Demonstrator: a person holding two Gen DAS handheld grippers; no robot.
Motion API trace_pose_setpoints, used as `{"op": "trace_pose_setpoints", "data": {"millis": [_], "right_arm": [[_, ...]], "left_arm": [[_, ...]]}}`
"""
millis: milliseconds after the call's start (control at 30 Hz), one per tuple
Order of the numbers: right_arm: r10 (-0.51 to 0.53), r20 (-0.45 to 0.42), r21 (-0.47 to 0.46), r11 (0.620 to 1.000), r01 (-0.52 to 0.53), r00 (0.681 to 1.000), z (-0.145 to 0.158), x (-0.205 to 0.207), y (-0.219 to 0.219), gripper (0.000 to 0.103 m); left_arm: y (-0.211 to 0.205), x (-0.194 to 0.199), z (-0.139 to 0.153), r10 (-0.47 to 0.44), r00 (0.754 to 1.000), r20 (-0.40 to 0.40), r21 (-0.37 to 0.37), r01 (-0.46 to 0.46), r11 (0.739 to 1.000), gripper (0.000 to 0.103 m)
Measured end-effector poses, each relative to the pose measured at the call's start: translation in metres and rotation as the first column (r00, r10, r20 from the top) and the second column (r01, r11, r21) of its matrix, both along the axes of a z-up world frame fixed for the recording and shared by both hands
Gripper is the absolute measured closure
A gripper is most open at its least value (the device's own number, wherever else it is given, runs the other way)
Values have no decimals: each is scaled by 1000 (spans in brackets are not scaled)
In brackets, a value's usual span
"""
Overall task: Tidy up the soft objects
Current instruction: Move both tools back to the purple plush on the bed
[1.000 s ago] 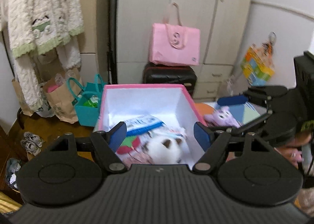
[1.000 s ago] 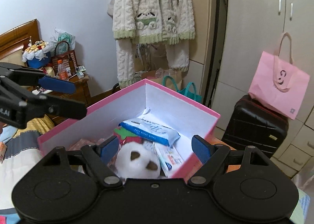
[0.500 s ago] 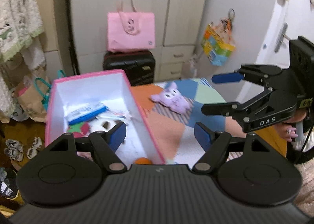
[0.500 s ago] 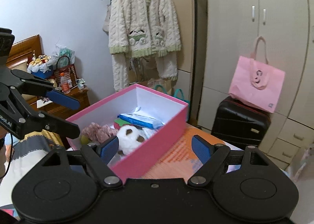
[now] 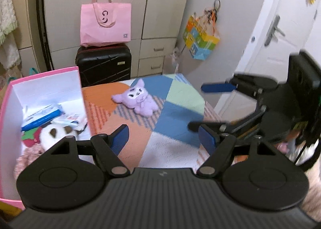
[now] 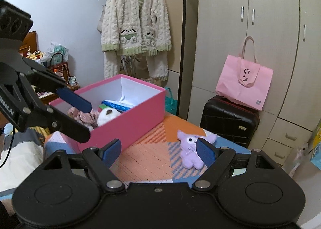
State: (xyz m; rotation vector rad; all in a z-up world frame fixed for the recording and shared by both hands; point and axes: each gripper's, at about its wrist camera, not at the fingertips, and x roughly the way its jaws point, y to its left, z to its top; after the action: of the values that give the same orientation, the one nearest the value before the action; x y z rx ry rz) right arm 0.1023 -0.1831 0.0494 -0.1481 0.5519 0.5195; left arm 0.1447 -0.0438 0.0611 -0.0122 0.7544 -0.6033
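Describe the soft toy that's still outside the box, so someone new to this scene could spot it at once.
Find the patchwork mat of orange, blue and green squares, right of the pink box. Near its far end, in front of the black suitcase, lies the purple plush toy, alone in the open. It is lilac with pointed ears, unlike the white plush already inside the box.

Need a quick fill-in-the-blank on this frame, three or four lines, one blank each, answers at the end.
1. The purple plush toy lies on the patchwork mat, ____ the pink cardboard box.
2. The white plush sits ____ that box.
3. The left gripper and the right gripper both have jaws that are ____.
4. The pink tote bag rests on a black ____.

Answers: outside; inside; open; suitcase
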Motion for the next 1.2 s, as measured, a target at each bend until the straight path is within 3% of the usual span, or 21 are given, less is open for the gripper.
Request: {"op": "trace_pose_setpoints", "data": {"millis": [133, 300, 467, 900, 1100, 1200], "right_arm": [[-42, 27, -7, 999, 42, 999, -20, 4, -12, 17], [-58, 37, 0, 998, 58, 998, -42, 12, -24, 17], [-87, 137, -44, 995, 94, 987, -60, 19, -21, 14], [-13, 71, -39, 999, 15, 997, -86, 50, -11, 14], [-11, 70, -158, 987, 22, 997, -99, 69, 6, 14], [-8, 47, -157, 988, 15, 999, -105, 83, 6, 14]], "left_arm": [[-2, 3, -7, 61, 997, 51, -64, -57, 996, 27], [-12, 6, -14, 102, 987, 127, -84, -92, 992, 27], [-27, 9, -28, 139, 969, 205, -99, -121, 988, 27], [-50, 52, -86, 200, 976, 83, -150, -186, 971, 29], [-65, 84, -111, 280, 960, 12, -168, -274, 947, 31], [-64, 99, -123, 316, 948, -29, -168, -316, 934, 31]]}}
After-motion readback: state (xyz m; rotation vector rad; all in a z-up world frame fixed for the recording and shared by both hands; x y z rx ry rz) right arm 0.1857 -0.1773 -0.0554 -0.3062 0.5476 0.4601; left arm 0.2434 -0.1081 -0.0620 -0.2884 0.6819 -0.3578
